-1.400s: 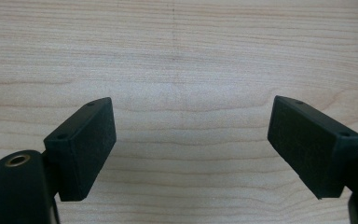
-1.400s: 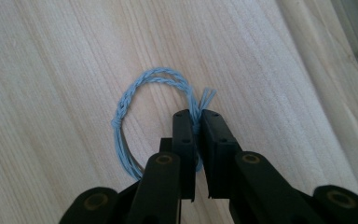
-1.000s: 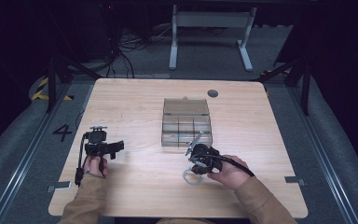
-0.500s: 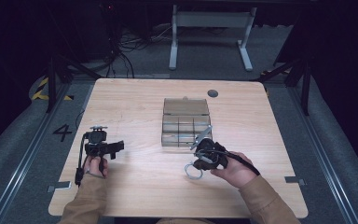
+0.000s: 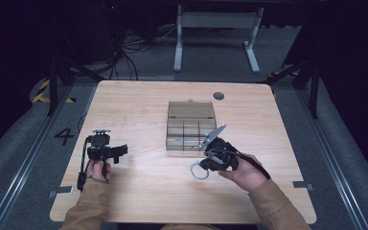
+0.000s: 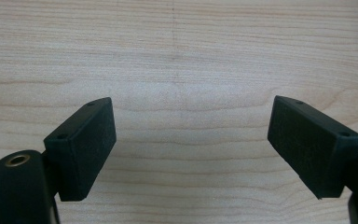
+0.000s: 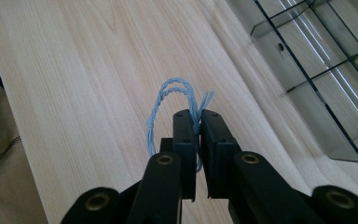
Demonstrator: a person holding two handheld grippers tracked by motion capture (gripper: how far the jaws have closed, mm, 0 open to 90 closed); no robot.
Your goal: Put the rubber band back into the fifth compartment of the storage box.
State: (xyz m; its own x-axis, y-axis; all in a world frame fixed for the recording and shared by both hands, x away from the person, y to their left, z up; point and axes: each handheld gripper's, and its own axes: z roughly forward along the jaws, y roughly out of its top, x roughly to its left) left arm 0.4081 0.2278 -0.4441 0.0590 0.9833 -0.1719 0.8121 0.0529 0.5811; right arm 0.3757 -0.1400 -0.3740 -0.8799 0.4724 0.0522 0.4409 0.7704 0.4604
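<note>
Right hand-held gripper (image 7: 196, 128) pinches a blue twisted string loop (image 7: 170, 105).
Left hand-held gripper (image 6: 191, 140) gapes wide, empty, over the wooden surface (image 6: 177, 56); a clear divided box (image 7: 326, 70) sits near.

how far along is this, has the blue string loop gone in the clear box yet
Not yet. Done: the right gripper has picked up the light blue twisted string loop, its jaws shut on the knot. In hand: the loop is held above the wooden table beside the clear divided plastic box. Left: probably placing it in a compartment. The left gripper is open, idle.
</note>
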